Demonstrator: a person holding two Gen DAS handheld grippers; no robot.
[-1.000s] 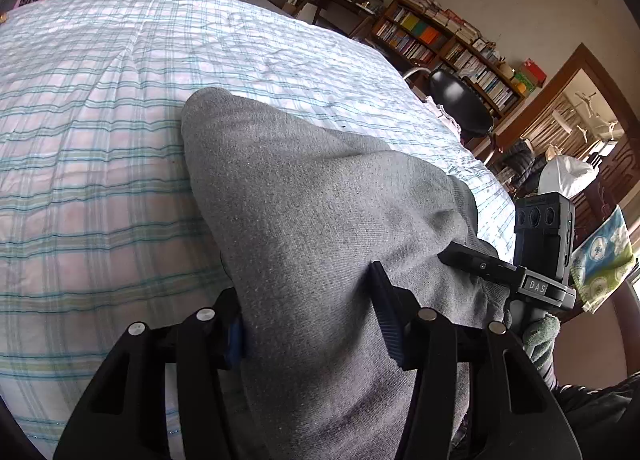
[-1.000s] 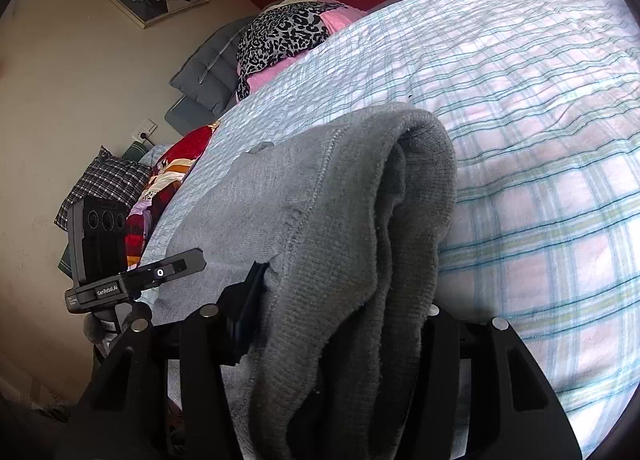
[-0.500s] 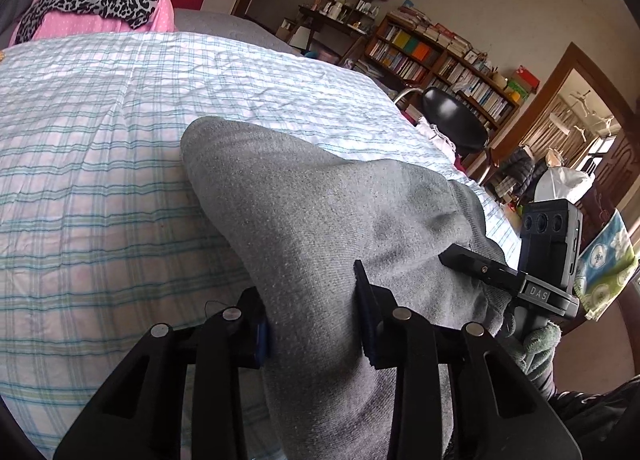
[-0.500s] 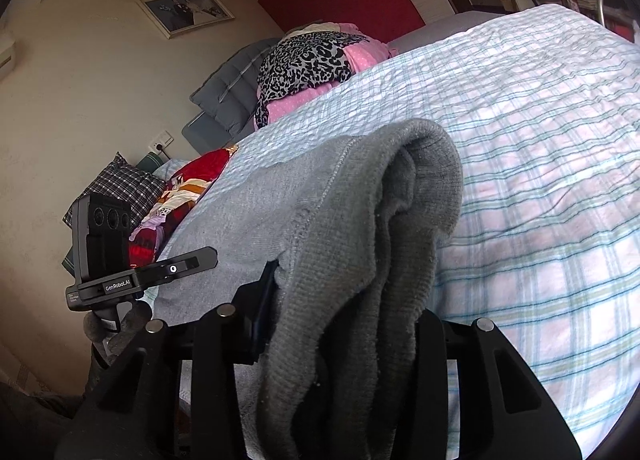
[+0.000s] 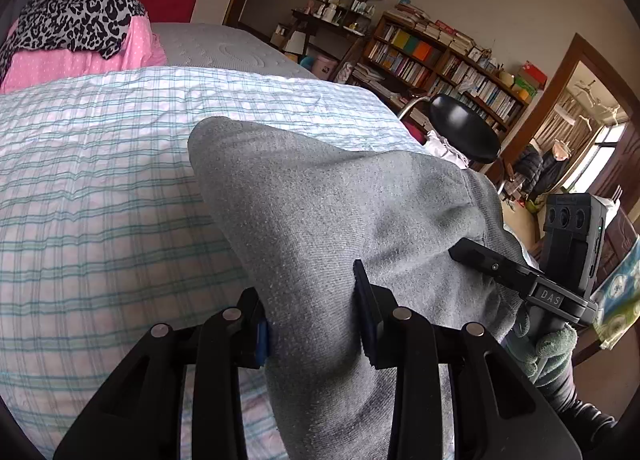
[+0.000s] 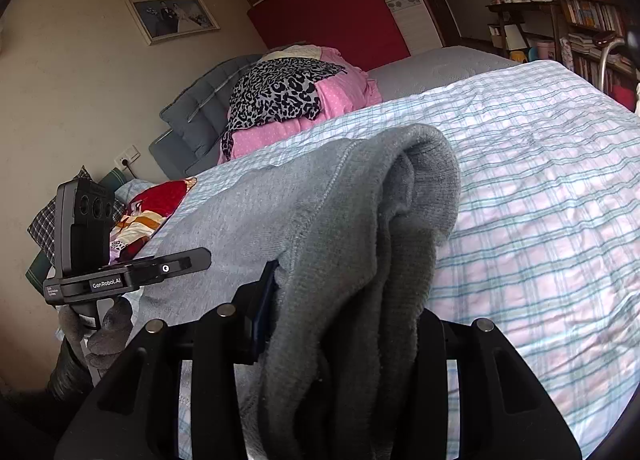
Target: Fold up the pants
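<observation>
Both grippers have lifted the grey sweatpants (image 5: 320, 219) higher off the plaid bed (image 5: 100, 199) in the last second. Left gripper (image 5: 312, 324) and right gripper (image 6: 340, 316) each have their fingers clamped on bunched fabric, so I'd guess they're carrying the fold over.

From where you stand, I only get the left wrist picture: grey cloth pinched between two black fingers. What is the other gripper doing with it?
Observer: The right gripper is shut on the grey pants too, on a thick bunched end with a ribbed band draped over its fingers.
Operator: Anything on the wall I can't see?
Observer: A framed photo hangs left of the red panel.
Operator: And beside the bed?
Observer: A red patterned cloth lies at the plaid bedspread's left edge.
</observation>
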